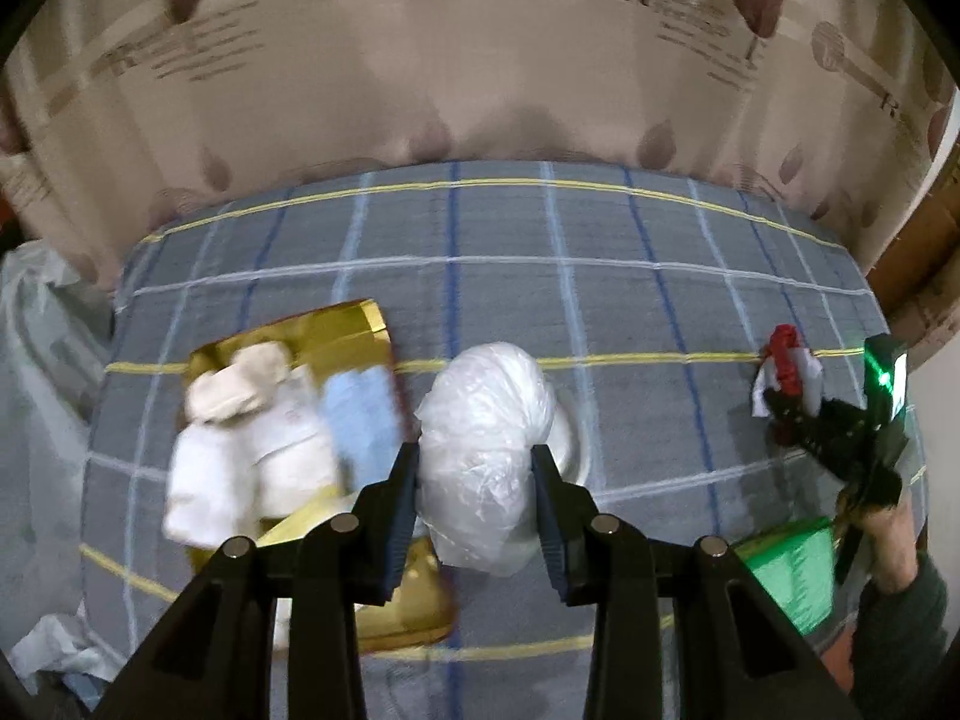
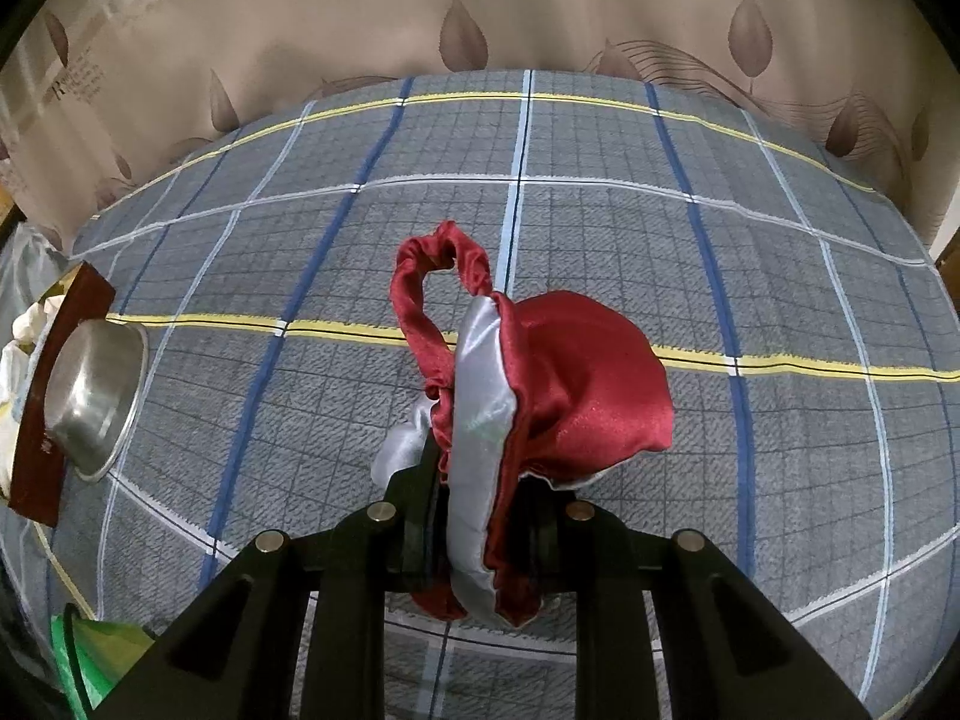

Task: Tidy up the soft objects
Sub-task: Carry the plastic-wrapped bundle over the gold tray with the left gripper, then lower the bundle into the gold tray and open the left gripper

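The bed (image 2: 600, 228), covered in a grey plaid spread with blue, white and yellow lines, ran back to a beige curtain (image 1: 456, 72) printed with brown leaves along its far edge. Near the bed's left edge lay a gold box (image 1: 342, 330), open, with white and cream soft bundles (image 1: 252, 438) and a pale blue cloth (image 1: 360, 414) heaped in it; from my right wrist view only its dark red side showed, with a steel bowl (image 2: 96, 396) lying just beside it. My left gripper (image 1: 474, 474) had its jaws partway apart, both pads pressed on a white plastic-wrapped bundle (image 1: 486, 420) that bulged out between them, just to the right of the gold box and over the middle of the bed. My right gripper (image 2: 474, 516) had its jaws nearly together, clamped on a red and silver satin pouch (image 2: 540, 384), whose red drawstring loop stood up over the spread toward the bed's right side. A green bag (image 1: 792, 564) sat at the near edge of the bed, below my right hand (image 1: 888, 534).
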